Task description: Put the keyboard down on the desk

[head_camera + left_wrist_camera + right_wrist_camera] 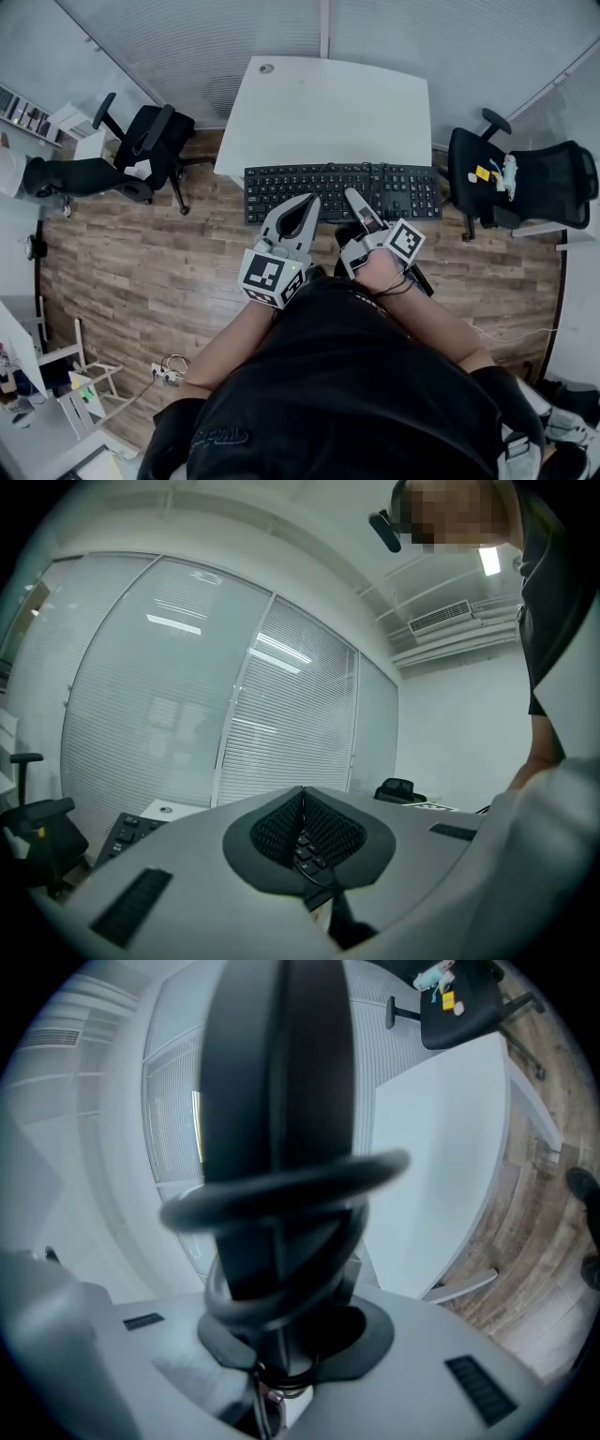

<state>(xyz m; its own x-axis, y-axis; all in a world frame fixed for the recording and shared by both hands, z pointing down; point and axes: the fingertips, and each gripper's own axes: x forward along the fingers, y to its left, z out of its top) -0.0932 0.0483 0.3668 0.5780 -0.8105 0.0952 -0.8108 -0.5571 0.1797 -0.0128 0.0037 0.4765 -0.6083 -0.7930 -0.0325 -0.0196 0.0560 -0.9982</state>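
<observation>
The black keyboard (394,187) hangs level at the near edge of the white desk (328,103), its far side over the desktop. My right gripper (354,199), rolled on its side, is shut on the keyboard's near edge. In the right gripper view the keyboard (277,1072) stands edge-on between the jaws with its black cable (281,1185) looped around it. My left gripper (311,201) lies flat over the keys just left of the right one. Its tips meet (302,794), with nothing seen between them and keys showing behind the pads. The keyboard's left end (127,832) shows below.
Black office chairs stand left (150,141) and right (525,183) of the desk, the right one with small items on its seat. Closed blinds (187,37) run behind the desk. A power strip (167,373) lies on the wooden floor at the lower left.
</observation>
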